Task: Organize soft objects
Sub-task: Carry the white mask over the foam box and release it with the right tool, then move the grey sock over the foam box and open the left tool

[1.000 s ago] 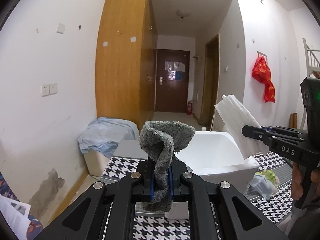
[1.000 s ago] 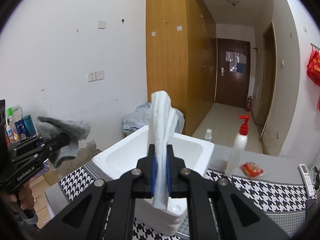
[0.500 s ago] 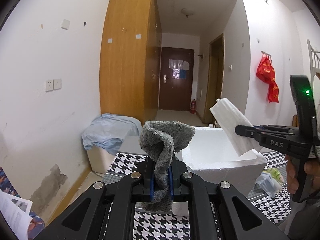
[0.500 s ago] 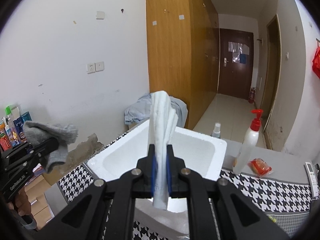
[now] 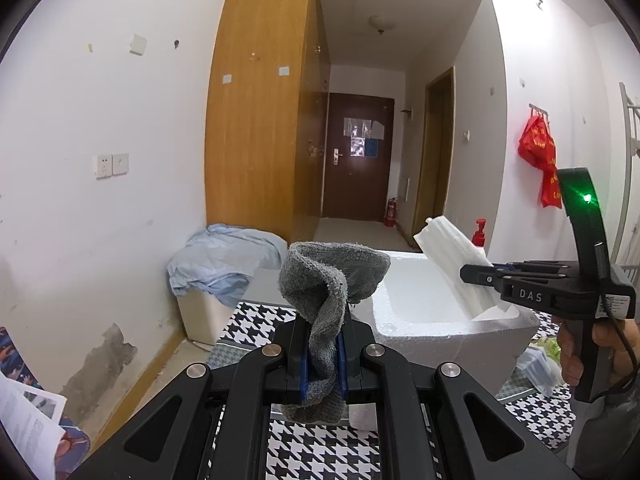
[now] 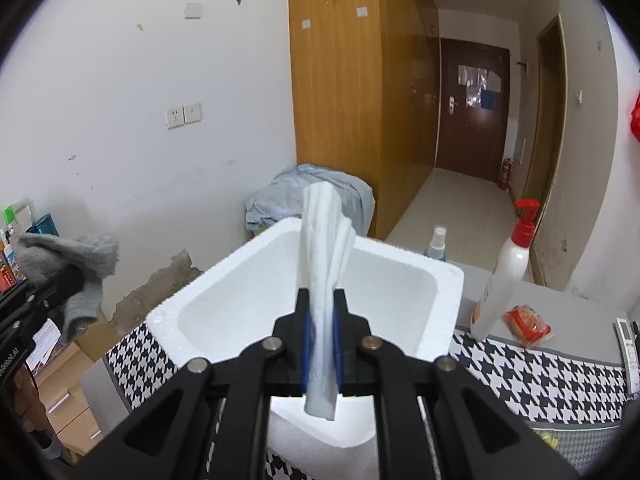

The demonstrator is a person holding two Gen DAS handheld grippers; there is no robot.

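My left gripper (image 5: 322, 360) is shut on a grey sock (image 5: 328, 280), held in the air left of a white foam box (image 5: 432, 332). The sock also shows in the right wrist view (image 6: 80, 264). My right gripper (image 6: 320, 344) is shut on a white folded cloth (image 6: 326, 240) and holds it above the near rim of the foam box (image 6: 248, 276). In the left wrist view the right gripper (image 5: 476, 274) holds the white cloth (image 5: 456, 260) over the box's right side. The box's inside looks empty.
The box stands on a houndstooth-cloth table (image 6: 520, 376). A red-capped pump bottle (image 6: 508, 272), a small spray bottle (image 6: 437, 244), a red snack packet (image 6: 528, 326) and a remote (image 6: 629, 356) stand right of it. A bin draped with blue fabric (image 5: 224, 264) stands by the wall.
Both grippers have tilted downward and come nearer the foam box. The white cloth now hangs lower over the box. Both grips are unchanged.
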